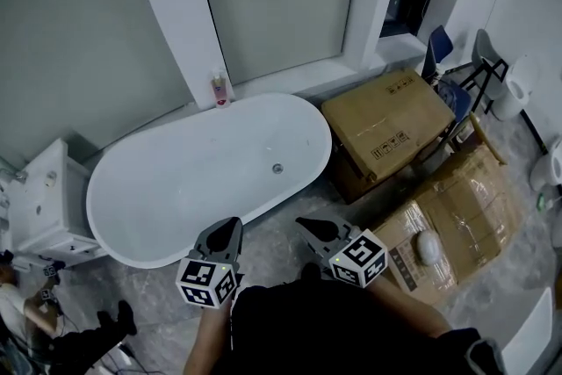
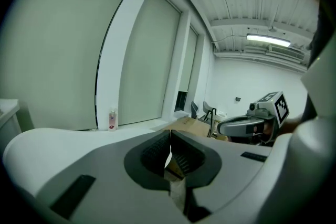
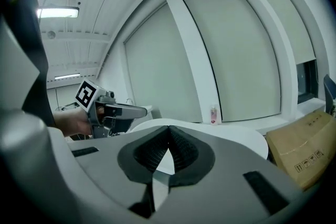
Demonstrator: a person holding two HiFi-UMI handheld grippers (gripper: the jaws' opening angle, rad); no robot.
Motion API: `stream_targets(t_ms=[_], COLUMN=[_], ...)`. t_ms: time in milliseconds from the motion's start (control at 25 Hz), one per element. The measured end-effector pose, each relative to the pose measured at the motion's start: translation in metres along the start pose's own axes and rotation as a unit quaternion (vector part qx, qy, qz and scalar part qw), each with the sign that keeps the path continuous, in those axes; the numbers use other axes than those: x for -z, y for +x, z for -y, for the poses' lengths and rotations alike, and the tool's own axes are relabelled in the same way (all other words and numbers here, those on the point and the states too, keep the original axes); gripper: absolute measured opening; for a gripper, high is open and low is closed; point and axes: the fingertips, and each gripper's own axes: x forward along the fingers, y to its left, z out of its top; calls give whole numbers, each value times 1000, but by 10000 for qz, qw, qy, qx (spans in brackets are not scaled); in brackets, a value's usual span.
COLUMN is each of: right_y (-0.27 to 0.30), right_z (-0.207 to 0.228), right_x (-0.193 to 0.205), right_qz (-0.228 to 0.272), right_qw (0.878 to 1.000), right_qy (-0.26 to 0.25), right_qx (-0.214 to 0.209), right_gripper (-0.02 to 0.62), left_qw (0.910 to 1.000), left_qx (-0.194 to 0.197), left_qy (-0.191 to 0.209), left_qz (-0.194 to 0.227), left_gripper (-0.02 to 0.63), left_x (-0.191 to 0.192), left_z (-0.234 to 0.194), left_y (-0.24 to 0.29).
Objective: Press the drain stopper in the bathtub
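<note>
Left gripper [image 1: 232, 226] and right gripper [image 1: 305, 225] side by side near the bathtub [image 1: 123, 234] rim; both jaws pressed together, nothing between them; drain stopper [image 1: 277, 169] on tub floor — well apart from both.

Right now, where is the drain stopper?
Head view: the drain stopper sits on the bathtub floor, right of centre, toward the cardboard box.

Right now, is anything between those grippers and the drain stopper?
No object blocks the stopper; the tub looks bare. Only its near rim lies between the stopper and the left gripper and right gripper, which would likely reach over it.
</note>
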Motion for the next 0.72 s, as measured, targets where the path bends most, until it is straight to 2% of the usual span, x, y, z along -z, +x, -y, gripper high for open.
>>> stream_targets(t_ms=[280,520,720], right_y=[8,52,110], right_z=[49,89,138], right_x=[1,-7,-31], right_qz=[-13,-308,-395], right_qw=[9996,9987,9974], right_qy=[277,386,395], right_qx=[59,109,446], right_gripper=[14,14,14], left_qw=[9998,9990,9982], left_qx=[99,77,313], left_qy=[67,-272,-287], left_qz=[-175,-339,-430], left_gripper=[18,18,18], left_x=[-9,-4,-17], left_z=[0,-55,-117], left_y=[52,99,155])
